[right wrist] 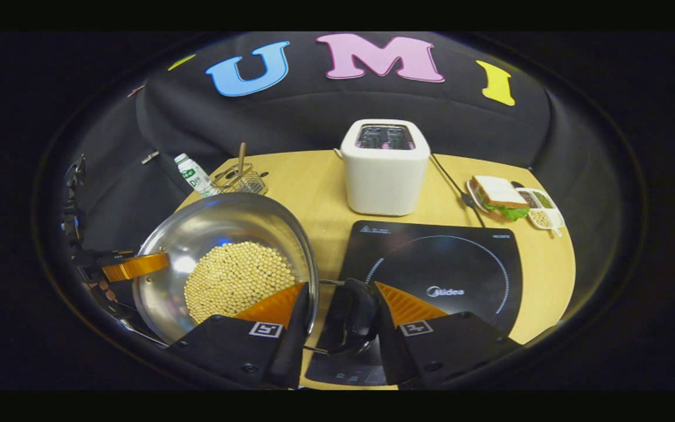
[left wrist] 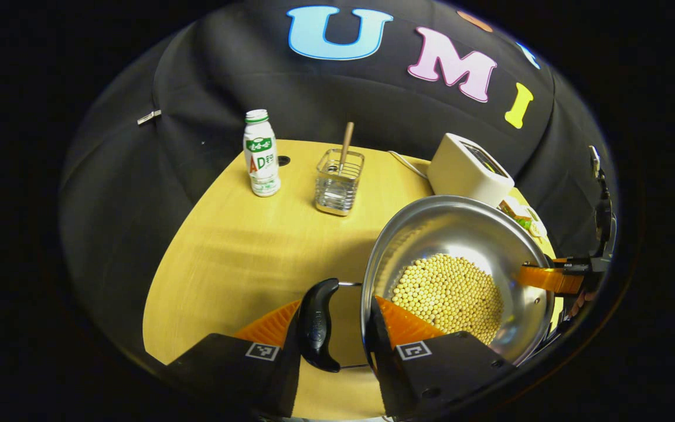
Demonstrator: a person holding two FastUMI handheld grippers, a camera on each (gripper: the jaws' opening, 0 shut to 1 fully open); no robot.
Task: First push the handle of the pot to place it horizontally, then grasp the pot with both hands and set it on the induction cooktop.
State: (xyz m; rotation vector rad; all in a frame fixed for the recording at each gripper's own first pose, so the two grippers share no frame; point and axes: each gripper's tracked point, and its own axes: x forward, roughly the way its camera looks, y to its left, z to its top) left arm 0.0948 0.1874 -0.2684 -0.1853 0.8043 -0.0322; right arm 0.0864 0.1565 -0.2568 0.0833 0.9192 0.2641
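Note:
A steel pot with pale beans in it is held between both grippers. In the left gripper view, my left gripper is shut across one black side handle and the rim, with one finger inside the pot. The right gripper's fingers clamp the far rim. In the right gripper view, my right gripper is shut on the other black handle and the rim of the pot. The black induction cooktop lies just right of the pot, partly under that handle.
A white toaster stands behind the cooktop with its cord running right. A plate with a sandwich sits at the table's right edge. A milk bottle and a wire holder with a wooden stick stand at the back left of the wooden table.

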